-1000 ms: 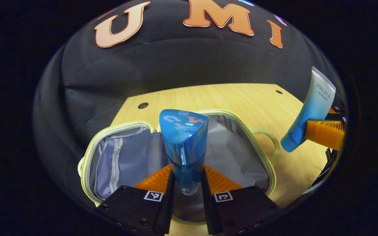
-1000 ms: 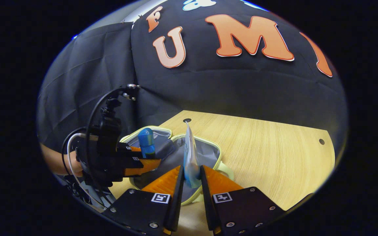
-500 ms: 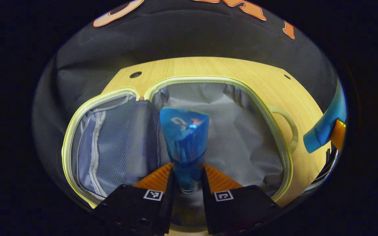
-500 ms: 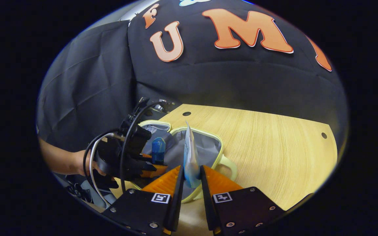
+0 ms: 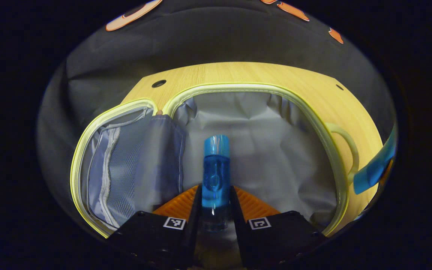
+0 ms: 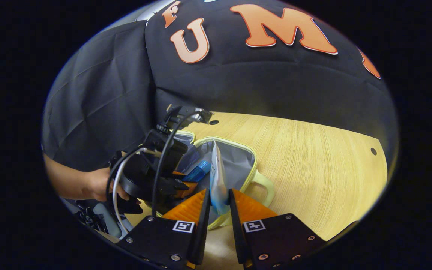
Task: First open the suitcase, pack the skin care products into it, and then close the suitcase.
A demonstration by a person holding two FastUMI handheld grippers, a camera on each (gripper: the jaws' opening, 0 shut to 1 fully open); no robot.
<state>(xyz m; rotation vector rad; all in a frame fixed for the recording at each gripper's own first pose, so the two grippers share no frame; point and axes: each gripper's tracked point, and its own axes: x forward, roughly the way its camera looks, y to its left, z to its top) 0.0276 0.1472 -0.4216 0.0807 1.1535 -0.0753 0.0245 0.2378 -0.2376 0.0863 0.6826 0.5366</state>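
Observation:
The suitcase (image 5: 238, 87) lies open on the table, with a yellow-green rim and grey lining; its left half has a mesh pocket (image 5: 116, 165). My left gripper (image 5: 216, 187) is shut on a blue bottle (image 5: 216, 165), which tips forward low over the right half's lining. In the right gripper view the left gripper (image 6: 186, 180) reaches into the suitcase (image 6: 246, 150) with the blue bottle (image 6: 200, 171). My right gripper (image 6: 219, 191) is shut on a white and blue tube (image 6: 218, 176) standing upright above the suitcase's near edge. That tube (image 5: 373, 168) also appears at the right edge of the left gripper view.
The suitcase's handle (image 6: 266, 183) sticks out to the right over the wooden table (image 6: 313, 161). A person's hand (image 6: 96, 183) holds the left gripper, with cables looping above it. The black cloth wall stands close behind the table.
The left gripper has dropped into the open suitcase and tipped the blue bottle forward, from upright to nearly flat. The right gripper with the tube has barely moved.

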